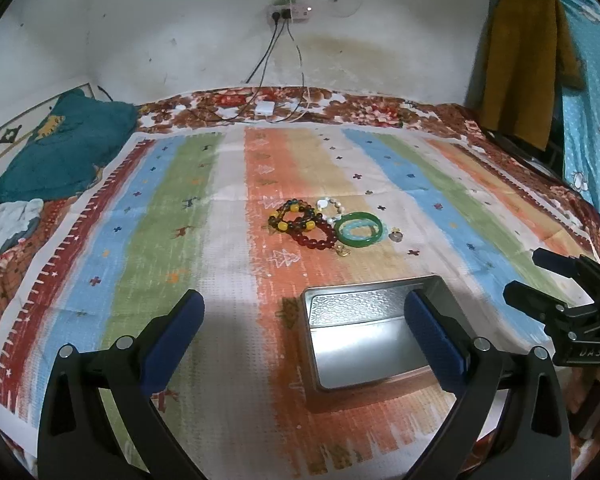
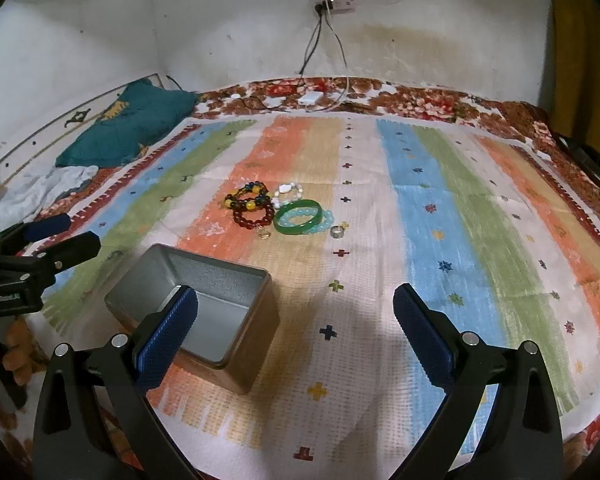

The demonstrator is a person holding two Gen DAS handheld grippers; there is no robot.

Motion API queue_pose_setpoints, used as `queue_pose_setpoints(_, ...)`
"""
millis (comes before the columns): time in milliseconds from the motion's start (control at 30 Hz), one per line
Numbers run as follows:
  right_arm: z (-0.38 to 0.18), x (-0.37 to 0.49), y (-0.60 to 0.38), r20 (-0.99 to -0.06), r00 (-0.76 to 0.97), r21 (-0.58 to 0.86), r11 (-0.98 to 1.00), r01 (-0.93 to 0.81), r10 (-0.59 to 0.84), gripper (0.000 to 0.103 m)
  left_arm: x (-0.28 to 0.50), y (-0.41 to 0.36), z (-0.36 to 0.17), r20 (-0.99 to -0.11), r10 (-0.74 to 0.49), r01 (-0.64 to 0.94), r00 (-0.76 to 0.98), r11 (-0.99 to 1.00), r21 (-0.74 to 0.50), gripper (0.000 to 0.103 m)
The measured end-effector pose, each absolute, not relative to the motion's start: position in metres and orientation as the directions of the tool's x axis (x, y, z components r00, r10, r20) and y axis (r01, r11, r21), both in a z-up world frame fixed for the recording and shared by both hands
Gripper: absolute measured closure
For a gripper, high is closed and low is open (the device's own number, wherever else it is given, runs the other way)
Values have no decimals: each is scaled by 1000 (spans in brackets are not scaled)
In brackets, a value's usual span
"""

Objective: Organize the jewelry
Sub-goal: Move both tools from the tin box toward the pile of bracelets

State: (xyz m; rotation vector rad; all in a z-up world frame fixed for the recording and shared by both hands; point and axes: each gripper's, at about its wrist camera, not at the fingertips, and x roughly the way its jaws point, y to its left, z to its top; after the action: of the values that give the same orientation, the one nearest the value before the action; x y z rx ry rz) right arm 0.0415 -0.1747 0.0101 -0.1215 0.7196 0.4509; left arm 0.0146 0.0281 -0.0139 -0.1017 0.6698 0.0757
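Blue-padded left claw [image 1: 304,320] spread wide and empty above the open tin [image 1: 364,340], bracelets [image 1: 324,226] heaped beyond it on the striped bed cover [image 1: 140,220]; best taken one at a time, green bangle [image 1: 358,230] first. From the right wrist, right claw [image 2: 296,328] equally wide, empty; small ring [image 2: 336,232] beside the heap, its detail too fine to read.

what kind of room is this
Most likely a bedroom: a bed with a floral bedspread under a striped cloth, a teal pillow at its left end, and a wall socket with charging cables.
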Motion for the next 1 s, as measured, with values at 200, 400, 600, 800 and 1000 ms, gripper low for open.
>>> queue_pose_setpoints(200, 12, 50, -175, -656, 657, 66, 895, -441, 372, 4, 23, 36, -16, -636, 37, -118, 771, 989, -85, 5)
queue_pose_setpoints(400, 12, 63, -173, -660, 656, 61, 897, -438, 365, 4, 34, 35, -17, -636, 63, -113, 769, 993, -38, 5)
queue_pose_setpoints(600, 12, 74, -171, -658, 655, 64, 895, -441, 370, 4, 54, 36, -19, -659, 67, -91, 749, 996, -3, 5)
queue_pose_setpoints(800, 11, 94, -163, -675, 630, 80, 887, -454, 384, 4, 80, 46, -25, -681, 75, -107, 728, 994, -5, 5)
queue_pose_setpoints(1000, 3, 112, -155, -705, 613, 63, 893, -446, 356, 4, 102, 51, -32, -702, 61, -102, 709, 995, -16, 5)
